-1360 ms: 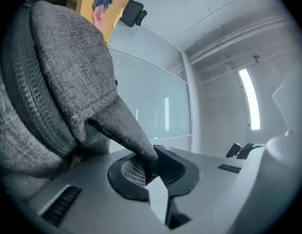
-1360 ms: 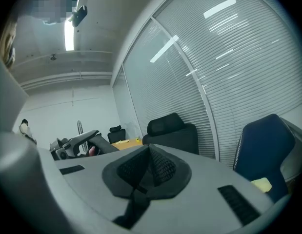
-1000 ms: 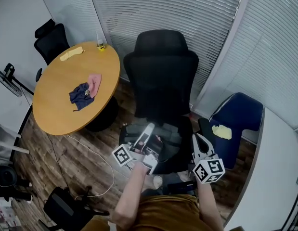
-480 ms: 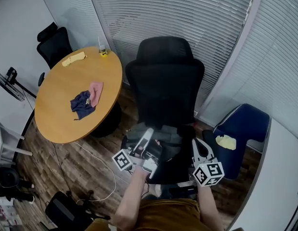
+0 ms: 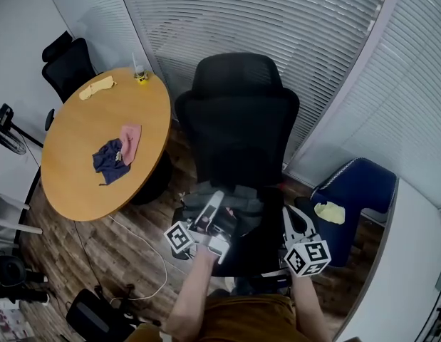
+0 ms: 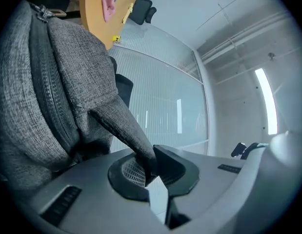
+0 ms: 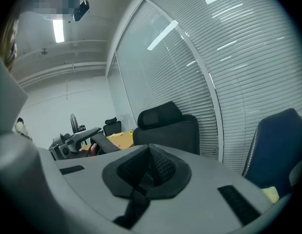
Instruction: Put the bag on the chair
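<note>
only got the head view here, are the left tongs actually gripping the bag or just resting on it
observer: Gripping. In the left gripper view, the left tongs are shut on a grey strap that runs up to the bag.
operator: and the right tongs, empty?
observer: No. The right gripper view shows the right tongs shut on a dark strap pinched between the pads. That view does not show whether it belongs to the bag.
</note>
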A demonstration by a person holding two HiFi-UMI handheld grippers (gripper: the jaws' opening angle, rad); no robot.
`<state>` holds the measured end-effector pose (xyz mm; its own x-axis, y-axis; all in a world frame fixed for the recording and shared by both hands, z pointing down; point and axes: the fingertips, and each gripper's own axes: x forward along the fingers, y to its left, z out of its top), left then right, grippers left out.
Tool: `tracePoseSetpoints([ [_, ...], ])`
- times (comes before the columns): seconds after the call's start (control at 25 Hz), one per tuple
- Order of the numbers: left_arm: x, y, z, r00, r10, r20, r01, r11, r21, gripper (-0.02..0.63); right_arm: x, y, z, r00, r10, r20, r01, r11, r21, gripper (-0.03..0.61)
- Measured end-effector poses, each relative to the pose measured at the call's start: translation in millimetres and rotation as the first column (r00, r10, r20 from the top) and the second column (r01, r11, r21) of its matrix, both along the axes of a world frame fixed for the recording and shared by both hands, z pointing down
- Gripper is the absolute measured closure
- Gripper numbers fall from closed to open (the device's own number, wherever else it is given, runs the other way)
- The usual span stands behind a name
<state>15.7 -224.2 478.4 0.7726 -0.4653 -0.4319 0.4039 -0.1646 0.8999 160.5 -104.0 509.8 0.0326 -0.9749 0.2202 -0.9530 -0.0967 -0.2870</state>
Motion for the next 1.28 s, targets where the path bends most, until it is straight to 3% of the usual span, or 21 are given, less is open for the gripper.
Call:
tracePoseSetpoints([
  [1.12, 60.3, -39.1, 78.8, 0.999, 0.016, 0.049, -0.008, 0.985, -0.174, 0.578, 59.8, -48.3, 43.4, 1.0, 0.014, 0.024, -0.012, 0.997, -0.082, 0.568],
  [1.28, 68.3, -41.6, 82.9, 0.998, 0.029, 0.058, -0.02, 0.988, -0.153, 0.578, 66.8, -54.7, 48.6, 1.0, 0.01, 0.028, -0.007, 0.996, -0.093, 0.568],
])
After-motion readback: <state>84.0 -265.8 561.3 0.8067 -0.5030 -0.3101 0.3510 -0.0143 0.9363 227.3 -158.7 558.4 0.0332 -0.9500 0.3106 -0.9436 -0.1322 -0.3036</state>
